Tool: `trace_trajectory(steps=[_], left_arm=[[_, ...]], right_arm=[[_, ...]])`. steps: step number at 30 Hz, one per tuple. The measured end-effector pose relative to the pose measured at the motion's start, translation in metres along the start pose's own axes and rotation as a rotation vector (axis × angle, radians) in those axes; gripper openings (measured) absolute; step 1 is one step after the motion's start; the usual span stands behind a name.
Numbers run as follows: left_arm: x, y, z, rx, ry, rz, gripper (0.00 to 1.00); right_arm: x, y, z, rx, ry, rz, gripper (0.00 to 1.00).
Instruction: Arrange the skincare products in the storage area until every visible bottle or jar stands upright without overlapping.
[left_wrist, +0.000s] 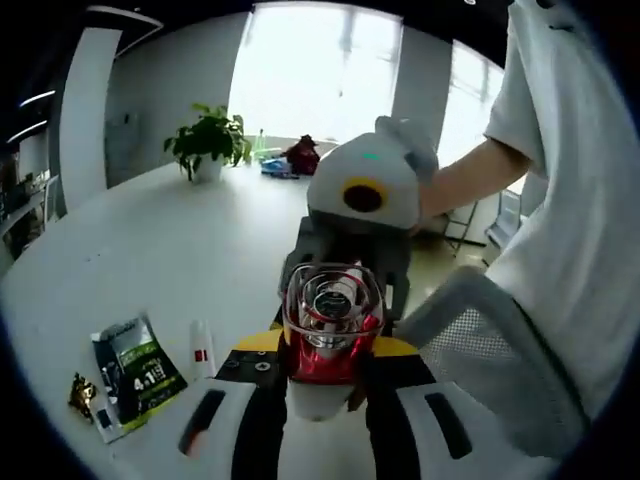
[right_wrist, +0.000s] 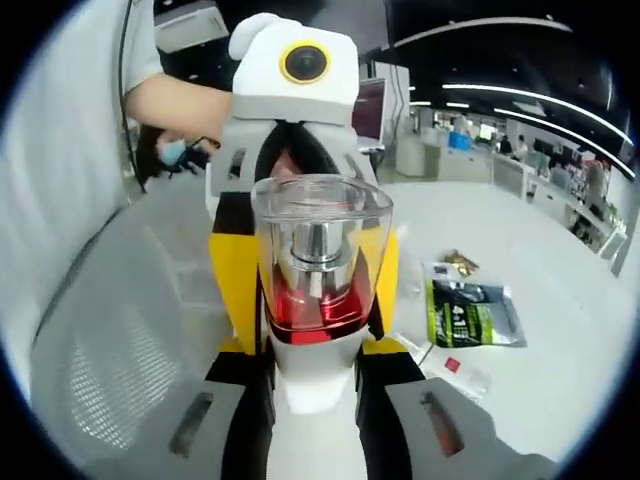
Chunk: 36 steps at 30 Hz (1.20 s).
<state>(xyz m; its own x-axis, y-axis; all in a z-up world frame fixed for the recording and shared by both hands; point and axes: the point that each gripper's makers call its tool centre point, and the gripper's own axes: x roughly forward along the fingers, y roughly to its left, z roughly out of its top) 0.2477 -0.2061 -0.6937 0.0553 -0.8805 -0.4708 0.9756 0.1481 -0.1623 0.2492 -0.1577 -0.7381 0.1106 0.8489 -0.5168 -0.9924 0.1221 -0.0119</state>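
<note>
Red pump bottle is up off the white table, well clear of the green sachet. Left gripper and right gripper both clamp it, likely a hand-over or re-grip to upright it.

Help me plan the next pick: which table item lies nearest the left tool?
The small white red-marked sachet; the green packet and gold item lie farther off.

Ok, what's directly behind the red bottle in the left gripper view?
Behind the red bottle is the other gripper, its white camera housing facing the lens and a person's arm holding it. The bottle covers its fingers, so whether they touch the bottle cannot be seen.
</note>
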Motion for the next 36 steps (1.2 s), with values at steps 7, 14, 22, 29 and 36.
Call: trace_trajectory(steps=[7,14,22,29,36], left_arm=[[0.015,0.007,-0.001,0.007,0.006,-0.008,0.25],[0.019,0.011,-0.001,0.028,0.01,-0.022,0.25],[0.025,0.025,-0.001,0.018,0.001,-0.022,0.26],[0.031,0.04,0.005,0.01,-0.016,-0.025,0.26],[0.038,0.053,0.013,0.005,-0.033,-0.02,0.26]], right_arm=[[-0.006,-0.012,-0.017,-0.014,0.052,-0.022,0.3],[-0.009,-0.019,-0.023,-0.017,0.08,-0.044,0.3],[-0.012,-0.032,-0.03,-0.013,0.102,-0.061,0.3],[-0.017,-0.048,-0.034,0.015,0.094,-0.078,0.3],[-0.022,-0.065,-0.037,0.02,0.093,-0.095,0.3]])
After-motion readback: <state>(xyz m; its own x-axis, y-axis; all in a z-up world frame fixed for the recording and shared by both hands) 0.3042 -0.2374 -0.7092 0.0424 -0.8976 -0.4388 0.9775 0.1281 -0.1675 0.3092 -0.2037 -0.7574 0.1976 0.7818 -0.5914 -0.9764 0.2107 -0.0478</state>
